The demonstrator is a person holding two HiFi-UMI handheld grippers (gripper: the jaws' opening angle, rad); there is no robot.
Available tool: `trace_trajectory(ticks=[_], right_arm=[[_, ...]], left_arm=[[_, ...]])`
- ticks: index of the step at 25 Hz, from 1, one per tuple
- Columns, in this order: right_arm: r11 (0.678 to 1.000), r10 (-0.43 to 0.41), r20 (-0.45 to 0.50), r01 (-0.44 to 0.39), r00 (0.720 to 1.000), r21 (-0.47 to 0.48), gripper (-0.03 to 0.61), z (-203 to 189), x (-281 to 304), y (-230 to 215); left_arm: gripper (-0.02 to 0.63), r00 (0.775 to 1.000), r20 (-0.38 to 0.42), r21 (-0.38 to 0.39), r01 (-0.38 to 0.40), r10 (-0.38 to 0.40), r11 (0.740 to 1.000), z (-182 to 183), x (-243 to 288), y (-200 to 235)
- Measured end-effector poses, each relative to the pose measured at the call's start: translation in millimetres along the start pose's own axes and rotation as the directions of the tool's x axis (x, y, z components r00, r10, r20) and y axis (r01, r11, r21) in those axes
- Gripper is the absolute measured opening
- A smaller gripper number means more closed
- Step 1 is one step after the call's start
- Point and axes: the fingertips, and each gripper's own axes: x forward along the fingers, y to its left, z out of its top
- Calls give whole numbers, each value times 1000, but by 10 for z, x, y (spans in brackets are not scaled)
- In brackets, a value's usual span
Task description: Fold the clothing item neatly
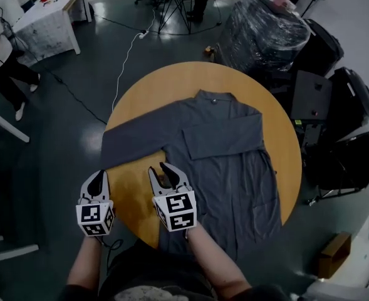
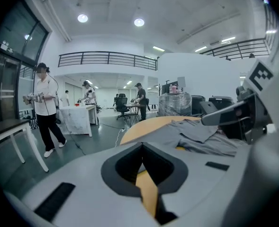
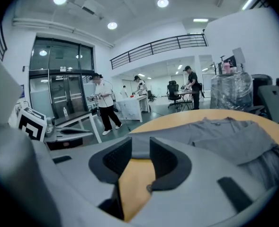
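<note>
Grey long-sleeved cloth garment (image 1: pixel 228 162) laid flat on round yellow wooden table (image 1: pixel 159 86), collar at far side. One sleeve folded across chest, other sleeve stretched out to left. Left gripper (image 1: pixel 98 178) held at near-left table edge, fingers closed together, nothing gripped. Right gripper (image 1: pixel 158 168) held just beside garment's near edge, fingers moderately apart, nothing between them.

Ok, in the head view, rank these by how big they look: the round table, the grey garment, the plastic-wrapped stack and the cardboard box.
1. round table
2. grey garment
3. plastic-wrapped stack
4. cardboard box
The stack and box stand farther off, so their true sizes are unsure.
</note>
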Motion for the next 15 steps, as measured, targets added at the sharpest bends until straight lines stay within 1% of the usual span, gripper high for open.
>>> trace_trajectory(ticks=[2,4,6,8,11,15], right_arm=[[999,-11,17,10,1000,36,104,-63,-274,-80],[997,-26,20,24,999,73,104,-213,-547,-155],[993,-46,8,45,999,107,104,-410,-788,-232],[990,-50,-16,52,999,133,104,-630,-976,-241],[992,-27,-41,32,999,120,104,-848,-1067,-121],[996,35,-30,-33,999,84,104,-830,-1005,196]], left_arm=[[8,1000,0,13,-22,22,1000,-23,-189,-91],[9,999,-11,26,-33,33,999,-98,-325,-187],[9,999,-25,38,-33,34,999,-162,-394,-302],[8,999,-30,50,-23,24,998,-195,-450,-444],[8,1000,-18,80,10,-8,997,-177,-471,-646],[8,999,3,95,41,-41,995,-112,-487,-790]])
